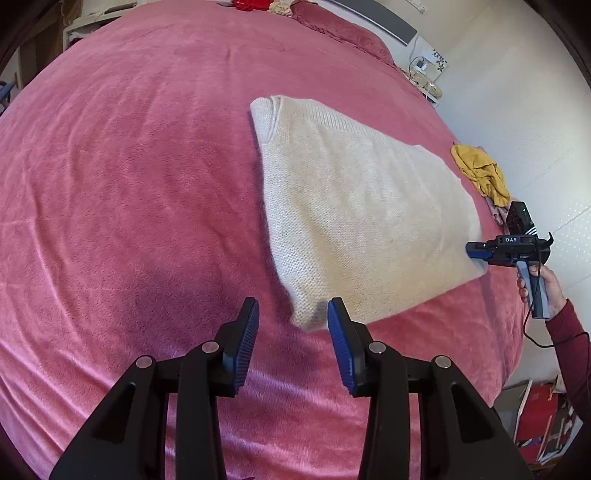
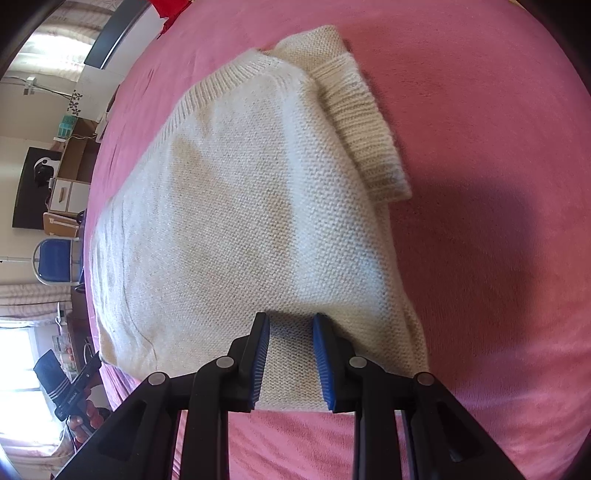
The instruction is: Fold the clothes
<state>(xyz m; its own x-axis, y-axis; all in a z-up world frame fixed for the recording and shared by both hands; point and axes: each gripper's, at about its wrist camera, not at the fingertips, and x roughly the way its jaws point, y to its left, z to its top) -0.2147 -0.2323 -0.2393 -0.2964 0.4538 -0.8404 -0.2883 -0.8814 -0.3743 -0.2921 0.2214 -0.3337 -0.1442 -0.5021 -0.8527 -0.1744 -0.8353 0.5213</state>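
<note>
On the pink bedspread (image 1: pixel 129 166): 1 cream sweater (image 1: pixel 351 206), partly folded, lying flat.

Item held: my right gripper (image 2: pixel 291 354) is clamped on the sweater's near edge, knit bunched between the pads; my left gripper (image 1: pixel 291 339) hangs over the near corner with jaws apart and nothing between them, the right pad just beside the knit. Risk, as I judge it: pulling with 1 grip only would drag the bulk and skew the fold, and the ribbed cuff (image 2: pixel 365 136) poking from the side could slip loose. Nearby: 1 yellow garment (image 1: pixel 480 173) at the bed's edge, well apart; red cloth (image 1: pixel 251 4) at the far end. Nothing blocks the sweater.
</note>
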